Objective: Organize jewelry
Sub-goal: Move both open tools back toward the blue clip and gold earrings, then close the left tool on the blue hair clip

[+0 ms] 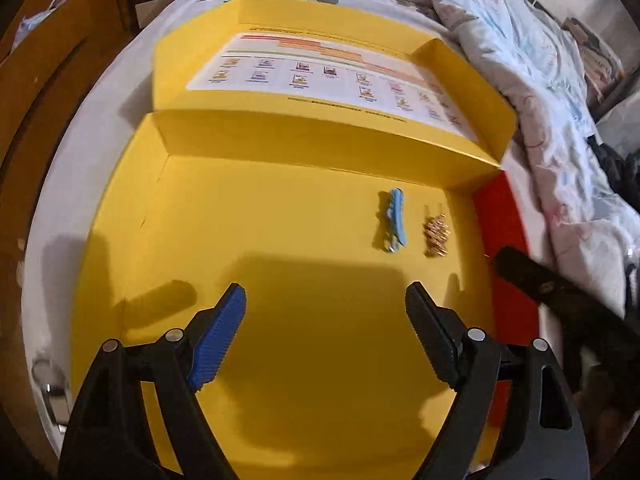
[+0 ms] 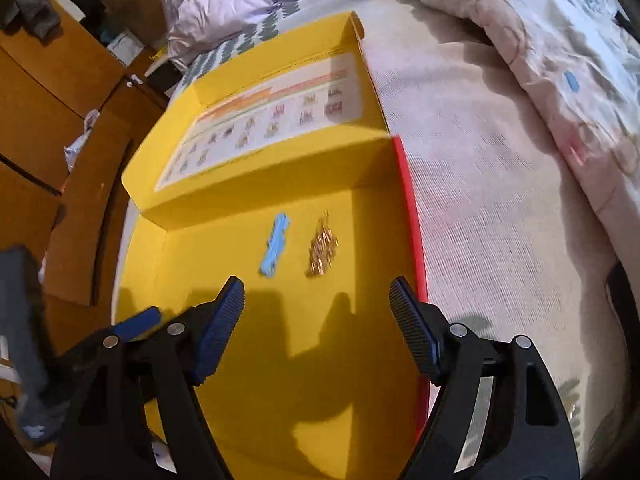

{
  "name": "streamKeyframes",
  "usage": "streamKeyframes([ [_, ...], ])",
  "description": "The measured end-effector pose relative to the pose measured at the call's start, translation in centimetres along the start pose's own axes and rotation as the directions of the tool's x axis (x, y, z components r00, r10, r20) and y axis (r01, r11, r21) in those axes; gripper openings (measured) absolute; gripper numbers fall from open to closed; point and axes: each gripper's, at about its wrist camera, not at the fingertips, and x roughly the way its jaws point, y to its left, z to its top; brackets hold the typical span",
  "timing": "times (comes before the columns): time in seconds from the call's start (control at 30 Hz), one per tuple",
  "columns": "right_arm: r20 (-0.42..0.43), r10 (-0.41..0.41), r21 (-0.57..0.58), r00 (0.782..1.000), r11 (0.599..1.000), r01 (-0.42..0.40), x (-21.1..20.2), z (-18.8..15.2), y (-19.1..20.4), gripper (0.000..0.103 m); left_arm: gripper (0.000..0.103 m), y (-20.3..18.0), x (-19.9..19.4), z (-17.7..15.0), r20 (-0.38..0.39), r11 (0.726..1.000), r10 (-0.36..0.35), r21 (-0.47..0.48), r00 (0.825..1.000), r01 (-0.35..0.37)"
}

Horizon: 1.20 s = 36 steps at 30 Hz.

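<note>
While I look down through my left camera, my left gripper [image 1: 326, 300] hangs over a yellow box [image 1: 224, 216] that lies open on a bed [image 1: 72, 184]. Its two fingers are spread wide and nothing is between them. One pad [image 1: 218, 338] is blue and the other is black. Under them is only bare yellow floor with my shadow on it. Farther ahead and to the right lie a blue clip [image 1: 394, 221] and a small heap of gold jewelry [image 1: 436, 232]. They sit side by side, near each other but not touching, close to the box's right wall. Behind them the lid [image 1: 320, 76] is folded back, with a white sheet of little pictures on it. A red edge [image 1: 496, 216] runs along the right side of the box. A dark shape pokes in at the right; I cannot tell what it is. A crumpled quilt [image 1: 540, 80] lies on the bed beyond.

Through my right camera, my right gripper [image 2: 316, 300] hangs over the same box [image 2: 192, 260], near its right side. Its fingers are spread too, and they hold nothing. The clip [image 2: 276, 245] and the jewelry [image 2: 322, 250] lie just ahead of the tips, the clip on the left and the gold heap on the right. The red edge [image 2: 410, 208] runs by the right finger, with the bed [image 2: 500, 200] past it. At the left I see part of my left gripper [image 2: 136, 322], blurry. Brown cupboards [image 2: 60, 80] stand behind.
</note>
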Motion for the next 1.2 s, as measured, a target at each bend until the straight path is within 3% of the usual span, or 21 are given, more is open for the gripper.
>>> streamKeyframes([
  [0.23, 0.025, 0.064, 0.019, 0.998, 0.998, -0.064, -0.6, 2.0, -0.2, 0.076, 0.081, -1.7, 1.8, 1.7, 0.006, 0.997, -0.034, 0.065, 0.999, 0.033],
  [0.4, 0.015, 0.049, 0.018, 0.999, 0.999, -0.049, 0.1, 2.1, -0.5, 0.076, 0.081, -4.0, 2.2, 2.4, 0.052, 0.99, 0.018, 0.136, 0.998, -0.025],
  [0.53, 0.014, 0.052, 0.026, 0.999, 0.998, -0.052, 0.1, 2.1, -1.0, 0.076, 0.063, -5.0, 3.9, 2.6, 0.012, 0.987, 0.023, 0.156, 1.0, -0.024],
  [0.6, 0.018, 0.051, 0.024, 0.999, 0.998, -0.051, 0.0, 2.1, -1.0, 0.076, 0.059, -5.2, 4.6, 2.5, 0.0, 0.987, 0.034, 0.156, 0.999, -0.033],
  [0.97, 0.027, 0.043, 0.022, 0.999, 0.999, -0.044, 0.3, 1.8, -0.3, 0.076, 0.059, -4.9, 6.1, 3.7, 0.003, 0.986, 0.05, 0.16, 0.999, -0.049],
  [1.2, 0.011, 0.035, 0.017, 0.999, 0.999, -0.035, 1.3, 1.6, -0.1, 0.076, 0.049, -4.7, 6.9, 4.6, -0.004, 0.986, 0.04, 0.164, 0.999, -0.039],
])
